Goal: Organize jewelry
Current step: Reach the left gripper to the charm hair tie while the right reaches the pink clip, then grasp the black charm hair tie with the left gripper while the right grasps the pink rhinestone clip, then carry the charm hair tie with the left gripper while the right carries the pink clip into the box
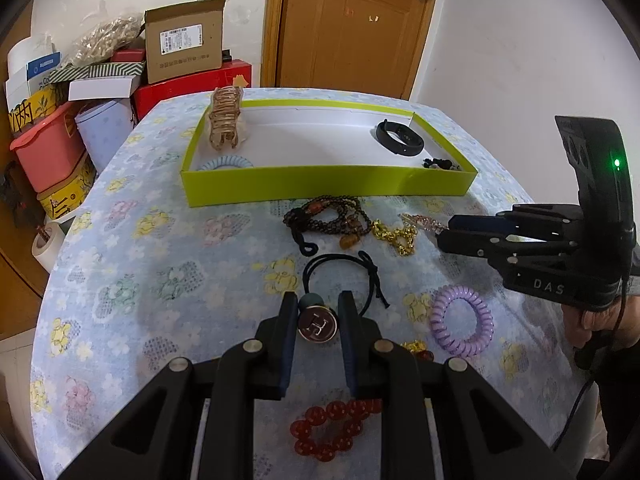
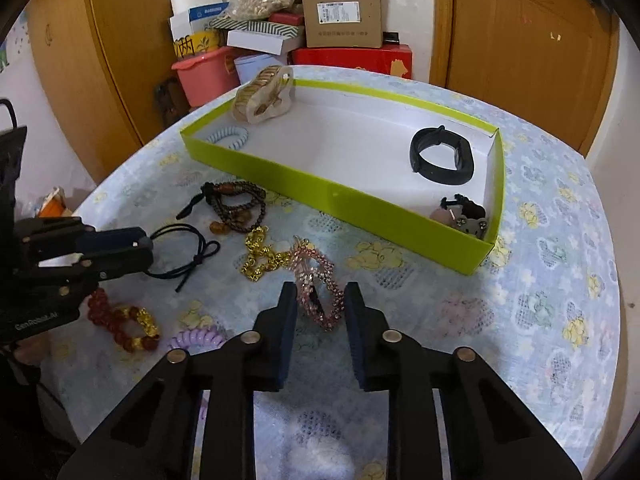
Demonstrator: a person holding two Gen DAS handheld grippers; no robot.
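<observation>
My left gripper [image 1: 318, 308] is closed around the round metal charm [image 1: 317, 325] of a black hair tie [image 1: 340, 276] on the table. My right gripper [image 2: 320, 296] is closed on a pink rhinestone hair clip [image 2: 318, 288], held just above the cloth. The lime-green tray [image 1: 328, 184] sits beyond, holding a tan claw clip [image 1: 226, 120], a blue coil tie [image 1: 226, 163], a black band [image 1: 400, 138] and small dark pieces [image 2: 464, 212]. A brown bead necklace [image 1: 332, 216], gold chain [image 1: 396, 236], purple coil tie [image 1: 462, 320] and red bead bracelet [image 1: 332, 428] lie loose.
The round table has a flowered blue cloth [image 1: 140, 280]. Boxes and a pink tub [image 1: 48, 148] are stacked behind the table's left. A wooden door [image 1: 352, 28] stands at the back. A tape roll [image 1: 46, 244] sits off the table's left edge.
</observation>
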